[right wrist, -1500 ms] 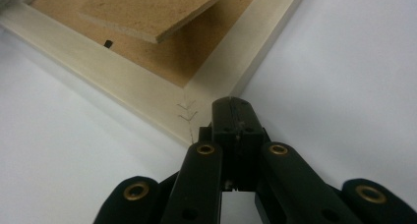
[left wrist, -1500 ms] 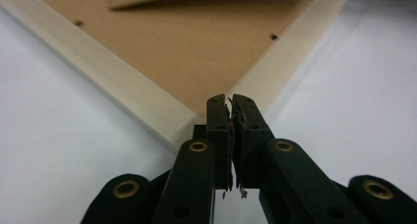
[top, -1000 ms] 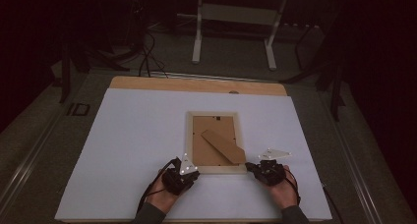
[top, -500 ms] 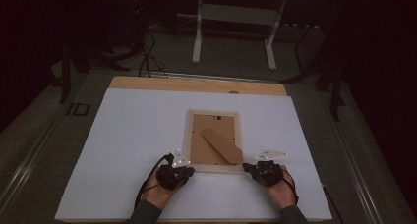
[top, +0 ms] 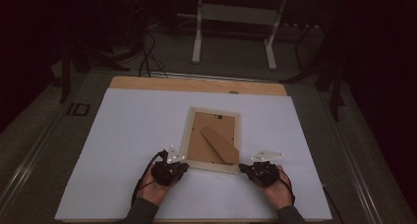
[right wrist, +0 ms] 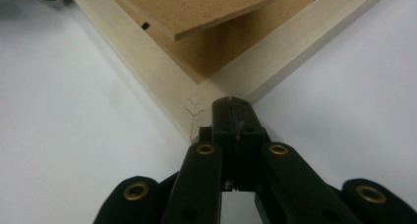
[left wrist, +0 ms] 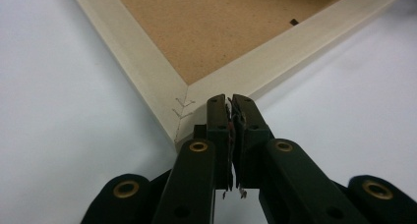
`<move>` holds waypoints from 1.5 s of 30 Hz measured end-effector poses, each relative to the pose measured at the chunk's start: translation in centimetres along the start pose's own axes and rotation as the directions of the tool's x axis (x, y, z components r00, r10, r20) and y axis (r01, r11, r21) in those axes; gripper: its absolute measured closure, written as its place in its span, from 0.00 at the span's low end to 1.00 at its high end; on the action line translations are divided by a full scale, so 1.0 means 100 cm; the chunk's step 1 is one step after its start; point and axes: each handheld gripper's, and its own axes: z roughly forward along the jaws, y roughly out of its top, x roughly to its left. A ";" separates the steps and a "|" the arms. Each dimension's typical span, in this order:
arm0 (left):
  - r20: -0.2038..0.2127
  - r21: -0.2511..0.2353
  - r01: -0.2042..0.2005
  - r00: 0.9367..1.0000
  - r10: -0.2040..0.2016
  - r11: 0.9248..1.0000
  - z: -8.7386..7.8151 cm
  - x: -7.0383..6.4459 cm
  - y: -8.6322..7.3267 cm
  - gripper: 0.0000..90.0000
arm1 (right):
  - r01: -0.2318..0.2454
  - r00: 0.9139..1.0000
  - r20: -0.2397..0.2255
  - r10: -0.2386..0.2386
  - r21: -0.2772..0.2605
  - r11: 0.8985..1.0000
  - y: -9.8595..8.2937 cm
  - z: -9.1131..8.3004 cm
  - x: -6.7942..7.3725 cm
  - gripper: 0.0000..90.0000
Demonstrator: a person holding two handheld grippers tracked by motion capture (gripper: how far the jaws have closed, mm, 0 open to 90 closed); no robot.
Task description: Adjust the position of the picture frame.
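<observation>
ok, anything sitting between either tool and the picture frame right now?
Nothing visible. The left tool is closed, its tip at one near corner of the picture frame; the right tool, also closed, sits at the other near corner. Bare white sheet lies around them.

A dim lab or workshop. Beyond the white-covered table (top: 147, 135) stands a metal bench frame (top: 236, 17), with loose cables (top: 147, 57) on the grey floor left of it.
</observation>
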 end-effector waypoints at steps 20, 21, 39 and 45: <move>-0.038 0.038 -0.008 0.999 0.009 0.999 0.008 0.003 0.000 0.97 | 0.026 0.997 -0.070 -0.027 -0.018 1.000 0.008 0.015 0.026 1.00; -0.035 0.035 -0.009 0.999 0.011 0.999 0.007 0.003 0.000 0.97 | 0.034 0.997 -0.073 -0.035 -0.017 0.999 0.009 0.017 0.028 1.00; -0.005 -0.012 -0.002 1.000 0.002 1.000 0.002 0.002 0.001 0.97 | 0.173 0.969 -0.178 -0.170 0.004 0.985 0.048 0.059 0.076 1.00; -0.009 -0.022 0.008 1.000 -0.008 1.000 -0.001 0.003 0.001 0.97 | 0.172 0.967 -0.191 -0.170 -0.004 0.985 0.056 0.070 0.082 1.00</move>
